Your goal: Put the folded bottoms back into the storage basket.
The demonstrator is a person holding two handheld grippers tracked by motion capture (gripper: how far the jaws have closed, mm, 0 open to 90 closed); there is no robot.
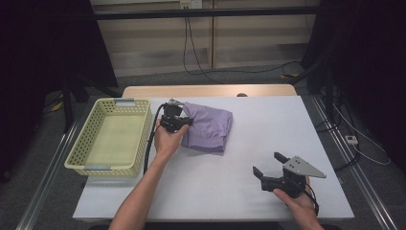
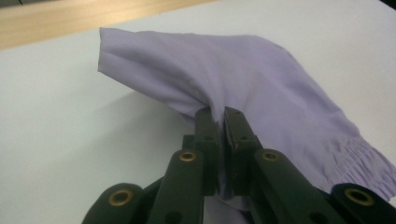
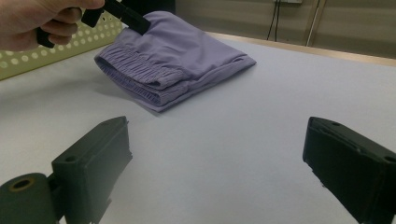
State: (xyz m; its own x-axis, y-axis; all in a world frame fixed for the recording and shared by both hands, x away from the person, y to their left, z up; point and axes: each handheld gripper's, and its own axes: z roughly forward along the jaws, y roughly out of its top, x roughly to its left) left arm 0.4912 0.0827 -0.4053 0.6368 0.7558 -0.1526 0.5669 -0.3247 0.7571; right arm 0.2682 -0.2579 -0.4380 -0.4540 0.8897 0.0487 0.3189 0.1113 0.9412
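So the step in hand looks like the pick-up: the left tongs (image 2: 220, 122) are clenched on a pinch of the folded purple shorts (image 1: 208, 126), with a ridge of fabric pulled up between the jaws in the left gripper view. The grab is on the edge of the shorts nearest the yellow basket (image 1: 111, 135). The shorts lie on the white counter (image 1: 249, 158), toward its far side, just beside the basket but not in it, and most of the cloth looks to be resting flat, with only the pinched bit raised.

The right tongs (image 1: 268, 165) are released, jaws spread wide with nothing between them, sitting low near the front right of the counter and well apart from the shorts. The right gripper view looks across the bare counter at the elastic waistband side of the fold.

My guess is the shorts are headed for the basket, which looks empty. The next move calls for a lift and a short carry to the left over the basket wall. The catch is that it's a one-point grip on a folded thing, so the fold will likely sag open or drag on the rim. Lifting high enough to clear the wall, or bringing the right tongs in for the far side, would keep it tidy.
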